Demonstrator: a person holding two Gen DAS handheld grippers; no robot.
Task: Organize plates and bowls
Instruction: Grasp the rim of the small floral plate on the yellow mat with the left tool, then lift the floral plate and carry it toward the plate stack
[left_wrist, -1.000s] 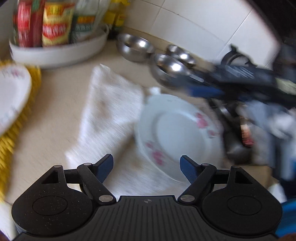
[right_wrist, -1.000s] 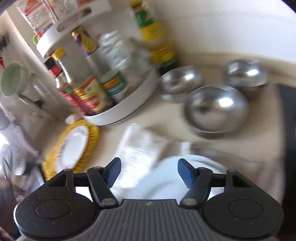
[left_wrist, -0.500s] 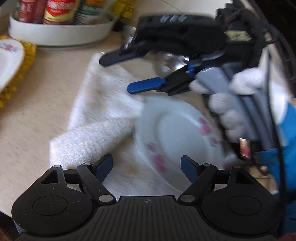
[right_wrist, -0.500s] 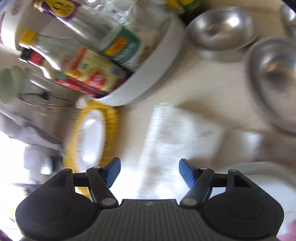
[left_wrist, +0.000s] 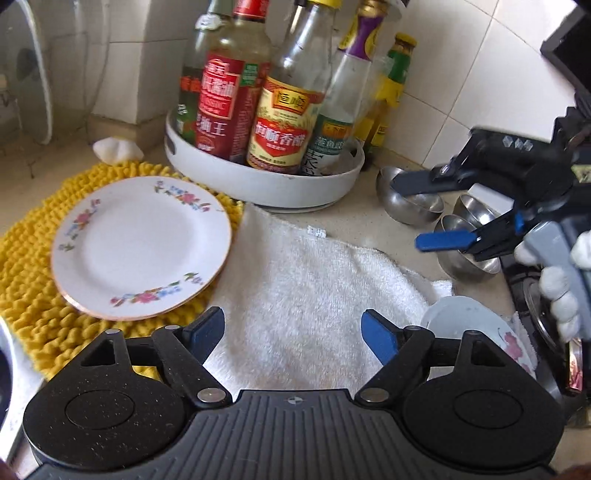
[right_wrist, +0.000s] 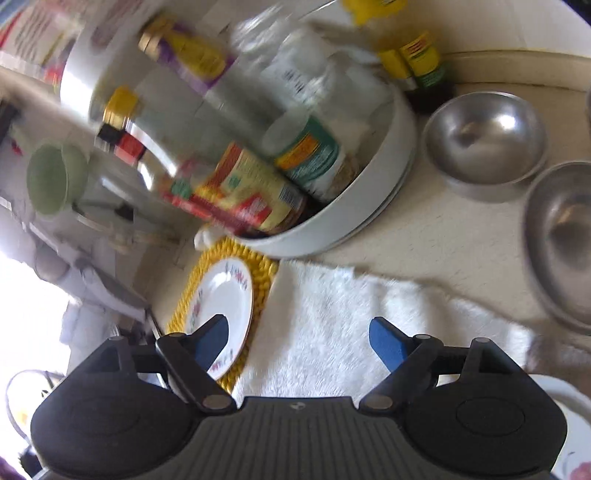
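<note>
While its blue-tipped fingers stand spread with nothing between them, the left gripper (left_wrist: 293, 334) hovers over the white towel (left_wrist: 314, 295), which serves as the landmark on the counter. At the towel's left edge a flowered plate (left_wrist: 142, 245) lies flat on a yellow knobbly mat (left_wrist: 29, 295). Behind the towel, a round white tray (left_wrist: 258, 177) holds upright sauce bottles (left_wrist: 282, 122). On the towel's right end sits a second flowered plate (left_wrist: 476, 332), partly hidden behind the left gripper's body.

Above the towel's right end, the right gripper (left_wrist: 432, 212) is held in a white-gloved hand (left_wrist: 557, 284), its fingers parted and holding nothing; its own view (right_wrist: 297, 341) shows the same wide gap. Beyond the towel's far right corner, three steel bowls (left_wrist: 410, 201) stand on the counter, close together and partly behind that gripper. The right wrist view is blurred, though two of the bowls (right_wrist: 484, 136) show beside the tray.
</note>
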